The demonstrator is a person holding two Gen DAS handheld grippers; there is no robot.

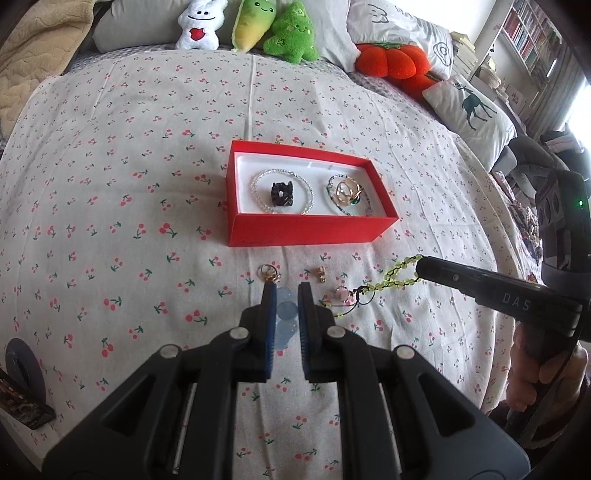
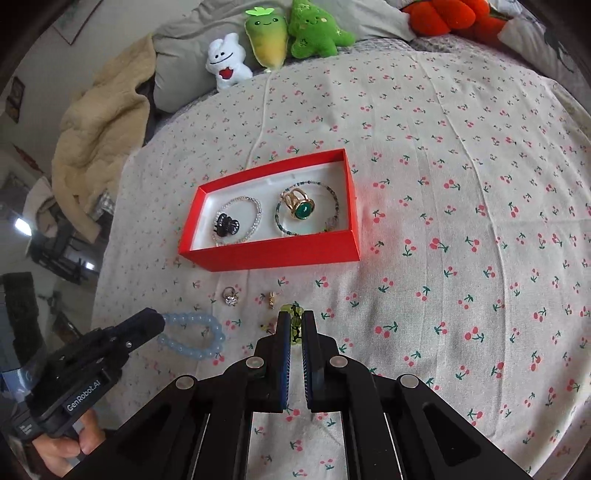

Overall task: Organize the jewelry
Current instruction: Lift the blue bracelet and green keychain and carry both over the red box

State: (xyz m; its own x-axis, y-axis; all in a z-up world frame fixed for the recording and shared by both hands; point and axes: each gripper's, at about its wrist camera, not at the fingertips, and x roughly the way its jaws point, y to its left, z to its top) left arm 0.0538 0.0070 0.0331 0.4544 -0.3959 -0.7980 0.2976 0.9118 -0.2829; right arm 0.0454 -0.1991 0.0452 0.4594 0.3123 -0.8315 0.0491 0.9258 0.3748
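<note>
A red box (image 1: 314, 230) with a white lining stands open on the cherry-print bed. In it lie a clear bead bracelet (image 1: 258, 194), a black hair claw (image 1: 282, 194), a gold ring (image 1: 347, 190) and a dark green bead bracelet (image 2: 334, 195). My left gripper (image 1: 287, 290) is shut on a pale blue bead bracelet (image 2: 195, 341), lifted off the sheet in front of the box. My right gripper (image 2: 295, 317) is shut on a yellow-green bead bracelet (image 1: 397, 275), whose knotted cord hangs down. A silver ring (image 1: 269, 274), a small gold earring (image 1: 321, 274) and a pink charm (image 1: 341, 295) lie loose between the box and the grippers.
Plush toys (image 1: 275, 27) and pillows (image 1: 469, 107) line the head of the bed, with an orange pumpkin cushion (image 1: 391, 61) at the right. A beige blanket (image 2: 99, 125) is heaped at the left. A dark object (image 1: 22, 384) lies at the bed's near left edge.
</note>
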